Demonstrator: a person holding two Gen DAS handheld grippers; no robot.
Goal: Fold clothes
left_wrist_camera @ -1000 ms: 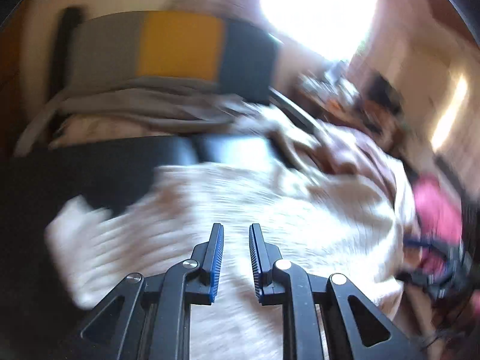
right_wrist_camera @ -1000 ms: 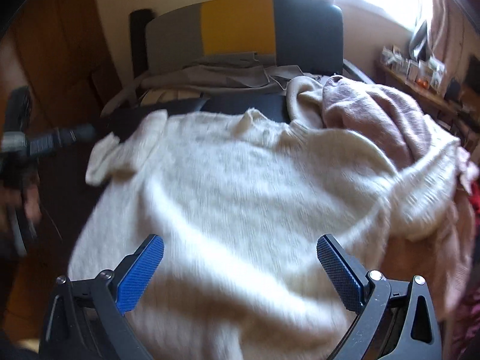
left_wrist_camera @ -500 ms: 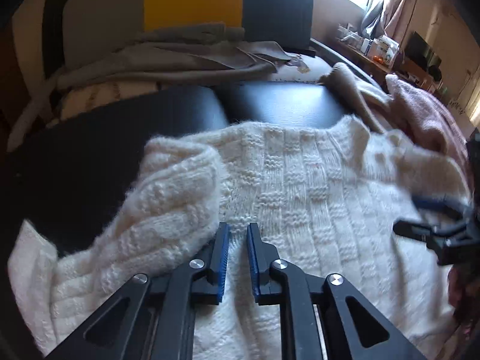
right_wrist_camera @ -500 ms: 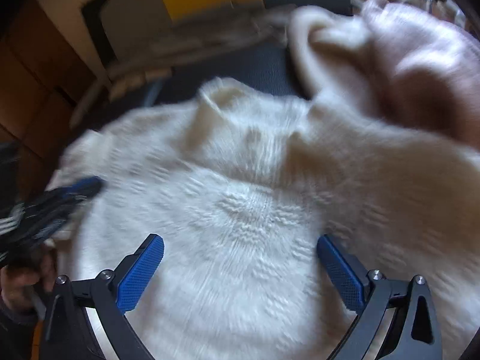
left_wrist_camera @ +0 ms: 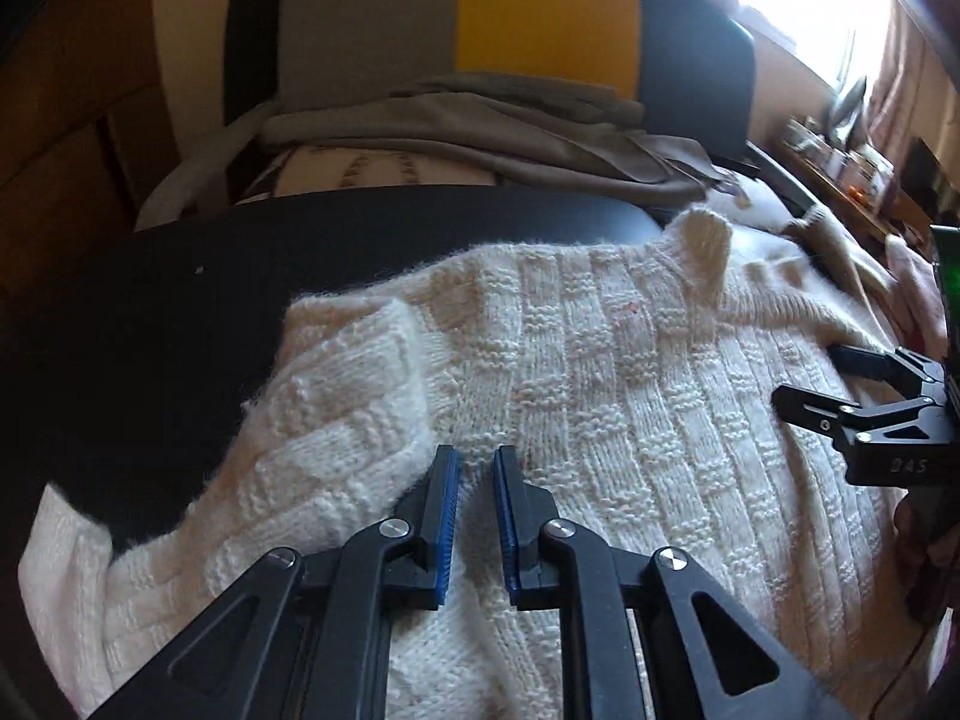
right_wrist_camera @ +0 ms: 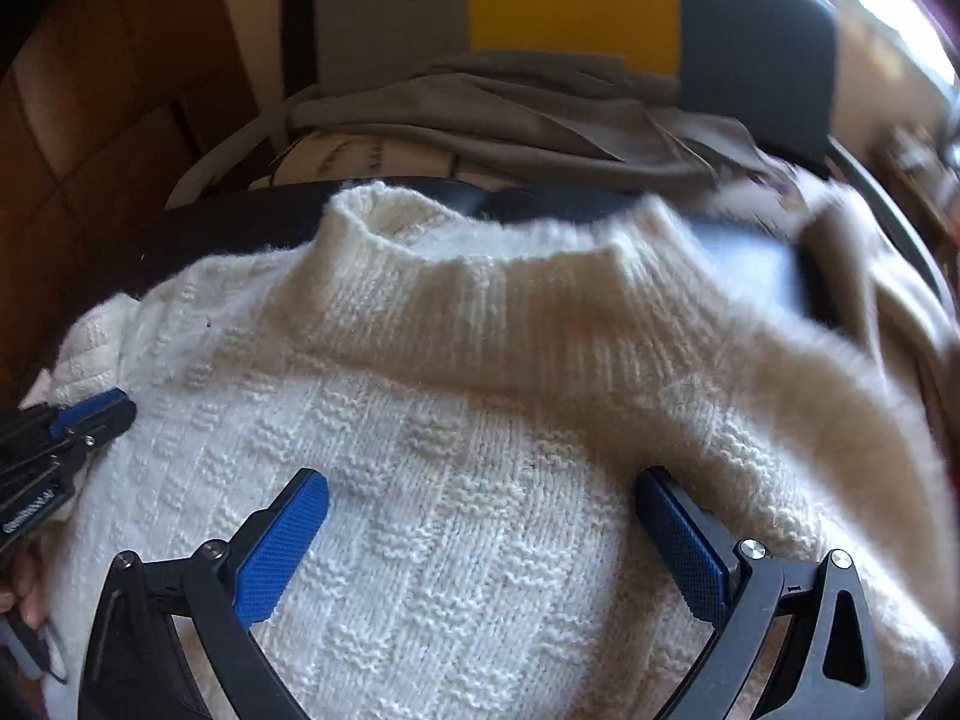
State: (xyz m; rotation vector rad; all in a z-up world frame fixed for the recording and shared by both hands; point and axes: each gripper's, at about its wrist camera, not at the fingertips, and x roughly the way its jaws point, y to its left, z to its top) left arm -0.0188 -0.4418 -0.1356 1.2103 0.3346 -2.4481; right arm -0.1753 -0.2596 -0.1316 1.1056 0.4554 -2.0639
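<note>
A sunlit room is seen, with a window glaring at upper right and a black padded seat (left_wrist_camera: 180, 300) in the foreground, beyond which grey cloth (left_wrist_camera: 480, 132) is heaped against a chair back (left_wrist_camera: 540, 12) in grey, yellow and dark blue. A cream knitted sweater (left_wrist_camera: 630, 390) is spread across the black seat, its collar (right_wrist_camera: 480, 264) turned toward the chair and one sleeve (left_wrist_camera: 336, 420) doubled over beside the body. The left tongs (left_wrist_camera: 475, 480) are held low over the knit by the sleeve seam, the blue pads nearly together with a thin gap between; whether wool is pinched there cannot be told. The right tongs (right_wrist_camera: 480, 516) are held wide apart over the chest, gripping nothing. A pinkish garment (right_wrist_camera: 900, 312) is bunched at the sweater's right side. The step in hand is judged to be the sleeves: one is lapped in, while the right shoulder is blurred. A firm bite on a single layer of the loose, stretchy knit would be called for before any fold is carried across.
</note>
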